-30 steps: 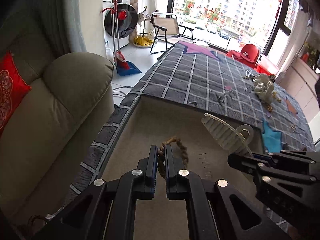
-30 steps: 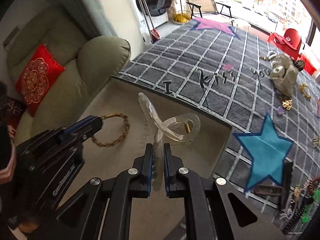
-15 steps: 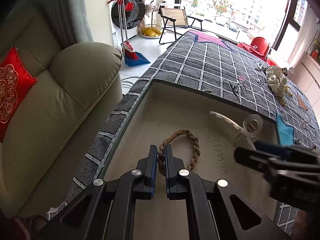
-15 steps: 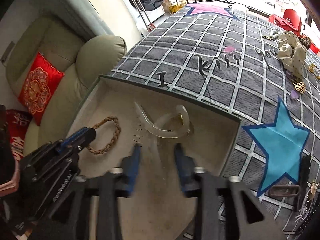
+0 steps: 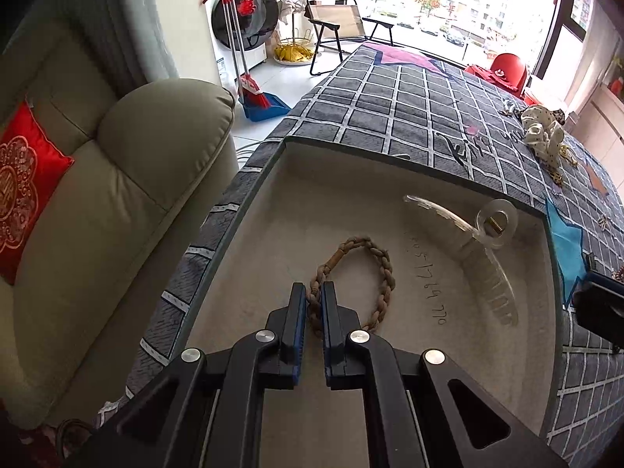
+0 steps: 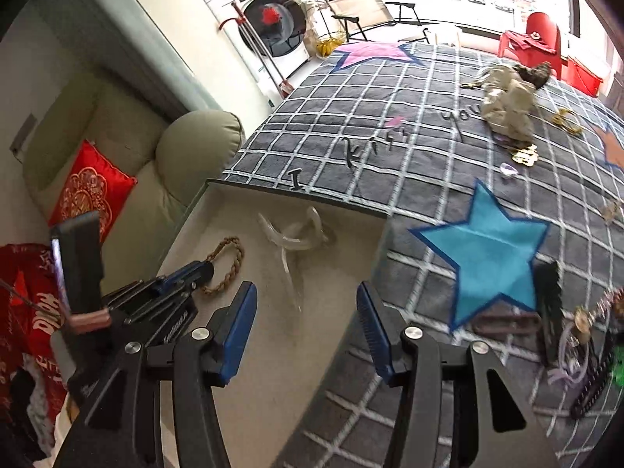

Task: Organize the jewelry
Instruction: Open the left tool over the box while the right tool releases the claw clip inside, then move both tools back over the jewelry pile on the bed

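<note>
Beige and shallow, the open cardboard tray (image 5: 351, 179) sat on a grey checked blanket (image 6: 351, 97) that covered the surface, just beside an olive-green leather armchair (image 5: 128, 179) with a red embroidered cushion (image 5: 23, 187). Inside the tray lay a brown braided cord bracelet (image 5: 384, 273) and, near it but apart, a clear plastic hair claw clip (image 5: 483, 249) with a small brass spring.

We kept our left gripper (image 5: 314, 304) clamped on the bracelet: its fingers (image 5: 296, 312) pinched the near side of the loop, while the rest of the loop rested on the tray floor. Our right gripper (image 6: 306, 312) hung above the near part of the tray with its blue-padded fingers (image 6: 243, 312) spread well apart and nothing between them; the clear clip lay free on the tray floor beyond them.

On the blanket past the tray we saw a large blue star patch (image 6: 487, 253), a crumpled cream spotted cloth (image 6: 507, 105) with small gold pieces (image 6: 526, 154) near it, and a blurred cluster of dark combs and beaded strings (image 6: 577, 343) at the right edge.
</note>
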`<state>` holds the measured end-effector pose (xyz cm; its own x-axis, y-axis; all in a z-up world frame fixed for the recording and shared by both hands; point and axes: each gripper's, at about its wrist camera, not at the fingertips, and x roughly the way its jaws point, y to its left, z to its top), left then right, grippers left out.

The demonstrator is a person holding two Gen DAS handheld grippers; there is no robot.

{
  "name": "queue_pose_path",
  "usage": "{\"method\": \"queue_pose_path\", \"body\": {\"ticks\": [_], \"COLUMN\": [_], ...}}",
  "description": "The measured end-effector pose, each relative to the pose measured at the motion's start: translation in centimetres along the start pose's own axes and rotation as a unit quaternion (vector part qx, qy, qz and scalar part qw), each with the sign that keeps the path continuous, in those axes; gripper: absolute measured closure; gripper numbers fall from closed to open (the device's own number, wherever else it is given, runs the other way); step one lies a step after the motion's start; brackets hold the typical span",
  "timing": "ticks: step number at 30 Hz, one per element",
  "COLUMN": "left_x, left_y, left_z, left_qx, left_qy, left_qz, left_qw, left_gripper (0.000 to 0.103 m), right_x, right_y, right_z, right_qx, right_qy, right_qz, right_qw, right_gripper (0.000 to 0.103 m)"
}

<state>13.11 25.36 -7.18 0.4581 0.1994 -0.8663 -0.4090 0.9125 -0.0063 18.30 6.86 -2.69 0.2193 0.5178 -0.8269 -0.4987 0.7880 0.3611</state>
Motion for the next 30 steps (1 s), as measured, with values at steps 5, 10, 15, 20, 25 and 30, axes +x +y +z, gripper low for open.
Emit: {"method": "queue_pose_path", "body": {"ticks": [5, 10, 15, 20, 25, 30], "left_x": [-0.1, -0.2, -0.3, -1.4, -2.2, -4.7], "left_y": [-0.3, -0.5, -0.7, -0.8, -1.3, -2.3], "left_z": [-0.1, -0.2, -0.4, -0.7, -0.7, -0.9], "left_qx": [0.005, 0.006, 0.006, 0.003, 0.009, 0.022], "left_qy": [0.000, 0.002, 0.002, -0.027, -0.040, -0.069], "left_qz": [0.004, 0.006, -0.003, -0.001, 0.006, 0.031], "left_qw": [1.0000, 1.0000, 1.0000, 0.9996, 0.9992, 0.9969], "left_gripper": [0.094, 0.094, 0.076, 0.000, 0.000, 0.000], "right_x": [-1.8, -3.7, -5.0, -6.1, -7.1, -8.3], "right_y": [-1.2, -2.5, -3.8, -5.0, -6.0, -7.1], "right_z": [-1.4, -2.9, -4.0, -5.1, -5.9, -7.0], "right_qx": [0.015, 0.031, 0.048, 0.062, 0.070, 0.075], "right_qy": [-0.011, -0.023, -0.033, -0.043, -0.053, -0.062], "right_qz": [0.001, 0.001, 0.004, 0.005, -0.002, -0.012], "right_qw": [1.000, 0.999, 0.998, 0.997, 0.996, 0.995], "right_gripper": [0.046, 0.046, 0.046, 0.046, 0.046, 0.032]}}
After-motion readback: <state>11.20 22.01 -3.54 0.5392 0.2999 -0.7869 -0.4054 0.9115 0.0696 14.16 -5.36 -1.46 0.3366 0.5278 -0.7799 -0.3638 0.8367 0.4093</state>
